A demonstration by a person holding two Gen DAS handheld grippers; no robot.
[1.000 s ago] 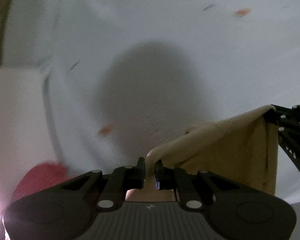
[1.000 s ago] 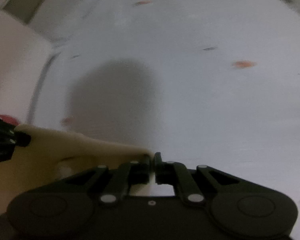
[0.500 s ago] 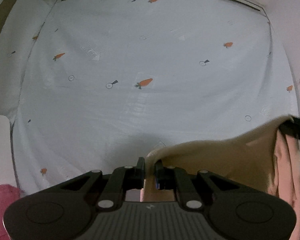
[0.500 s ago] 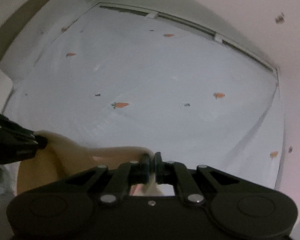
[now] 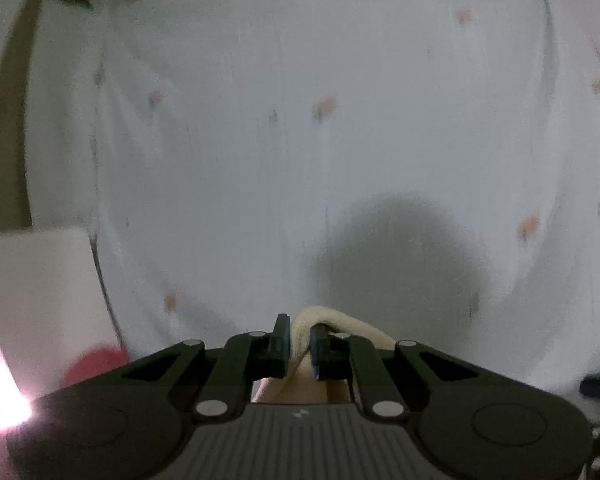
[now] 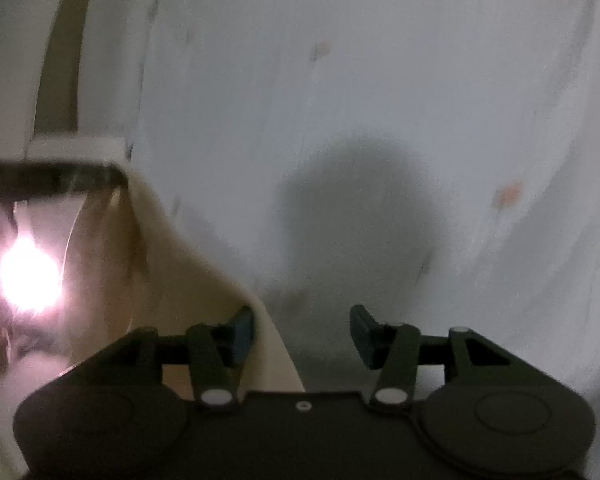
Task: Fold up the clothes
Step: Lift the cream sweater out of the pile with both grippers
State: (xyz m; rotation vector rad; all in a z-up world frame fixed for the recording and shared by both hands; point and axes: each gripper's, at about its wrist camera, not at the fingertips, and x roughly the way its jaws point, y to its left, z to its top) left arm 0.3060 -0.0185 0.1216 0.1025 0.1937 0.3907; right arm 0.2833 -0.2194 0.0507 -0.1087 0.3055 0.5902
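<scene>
1. Left wrist view: the left gripper [image 5: 300, 344] is nearly closed, its pads pinching a rolled edge of the cream soft knit garment [image 5: 328, 326]. Half a second ago the same edge ran taut off to the right, where the other gripper held it; now only a short bunch shows at the jaws. The garment hangs over the near edge of the white bedsheet with small orange carrot prints [image 5: 284, 168], in blur. A pink-red fabric lump [image 5: 96, 362] sits at the sheet's left edge.

2. Right wrist view: the right gripper [image 6: 302, 330] was clamped on the garment half a second ago; its jaws are now opening, about half apart. The cloth [image 6: 188, 300] drapes just by the left finger [image 6: 240, 330], and no pad presses on it. A bright lamp glare [image 6: 28, 276] washes out the left side.

3. Reading: the right corner looks released, probably laid down to finish a fold. The left corner remains to be let go.
</scene>
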